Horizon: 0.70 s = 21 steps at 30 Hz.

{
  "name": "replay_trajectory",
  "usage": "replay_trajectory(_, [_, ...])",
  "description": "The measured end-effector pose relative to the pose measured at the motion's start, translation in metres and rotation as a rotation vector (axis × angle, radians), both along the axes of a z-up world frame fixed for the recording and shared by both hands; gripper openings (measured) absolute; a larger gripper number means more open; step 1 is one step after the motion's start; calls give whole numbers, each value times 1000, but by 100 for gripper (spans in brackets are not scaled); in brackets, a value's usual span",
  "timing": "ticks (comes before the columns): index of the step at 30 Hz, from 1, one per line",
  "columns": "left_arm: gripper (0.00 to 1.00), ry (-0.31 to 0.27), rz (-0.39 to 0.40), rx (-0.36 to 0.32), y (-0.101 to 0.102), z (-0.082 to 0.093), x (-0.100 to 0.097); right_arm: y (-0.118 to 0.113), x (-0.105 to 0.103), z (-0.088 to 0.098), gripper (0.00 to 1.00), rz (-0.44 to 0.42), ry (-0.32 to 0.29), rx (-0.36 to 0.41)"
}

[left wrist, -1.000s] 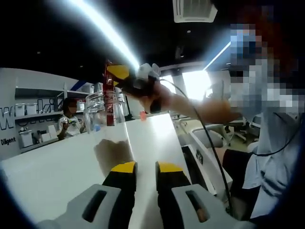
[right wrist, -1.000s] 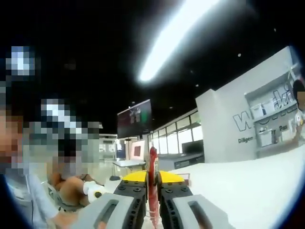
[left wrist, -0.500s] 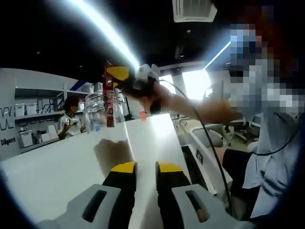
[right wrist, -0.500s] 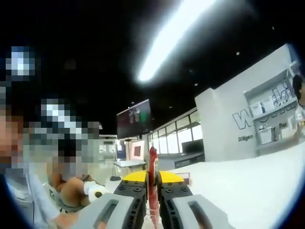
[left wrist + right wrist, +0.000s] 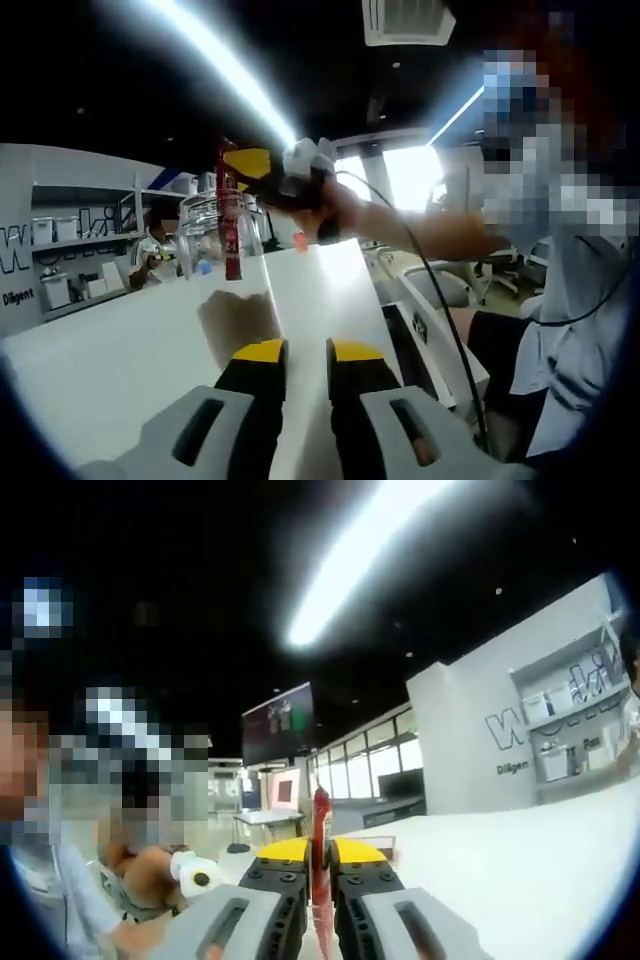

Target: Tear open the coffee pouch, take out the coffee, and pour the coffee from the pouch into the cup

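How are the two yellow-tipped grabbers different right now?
The right gripper is shut on the red coffee pouch; the left gripper holds nothing, its jaws a little apart. In the left gripper view, the right gripper is raised beside the clear cup, while the left gripper stays low over the white table. Both have yellow tips and grey bodies.

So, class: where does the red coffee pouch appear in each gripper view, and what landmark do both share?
Left gripper view: the pouch hangs upper left of centre, from the right gripper, by the glass cup.
Right gripper view: the pouch stands bottom centre, pinched between that gripper's jaws.
Shared landmark: the white table.
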<state>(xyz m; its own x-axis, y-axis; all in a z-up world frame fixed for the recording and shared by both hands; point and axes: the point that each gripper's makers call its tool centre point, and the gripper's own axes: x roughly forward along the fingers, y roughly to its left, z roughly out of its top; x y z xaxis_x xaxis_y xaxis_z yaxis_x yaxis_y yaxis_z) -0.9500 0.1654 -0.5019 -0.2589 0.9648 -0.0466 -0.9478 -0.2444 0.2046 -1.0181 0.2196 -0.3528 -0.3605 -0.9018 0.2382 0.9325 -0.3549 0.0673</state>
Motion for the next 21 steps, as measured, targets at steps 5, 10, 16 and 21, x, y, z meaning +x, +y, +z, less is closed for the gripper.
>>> replay_trajectory(5, [19, -3, 11, 3, -1, 0, -2, -3, 2, -1, 9, 15, -12, -16])
replay_trajectory(10, [19, -18, 42, 27, -4, 5, -10, -8, 6, 0, 9, 32, -14, -24])
replay_trajectory(16, [19, 45, 107, -11, -2, 10, -19, -10, 8, 5, 9, 45, -6, -27])
replay_trajectory(21, [20, 52, 114, -16, 3, 30, -19, -11, 9, 5, 9, 47, -11, -31])
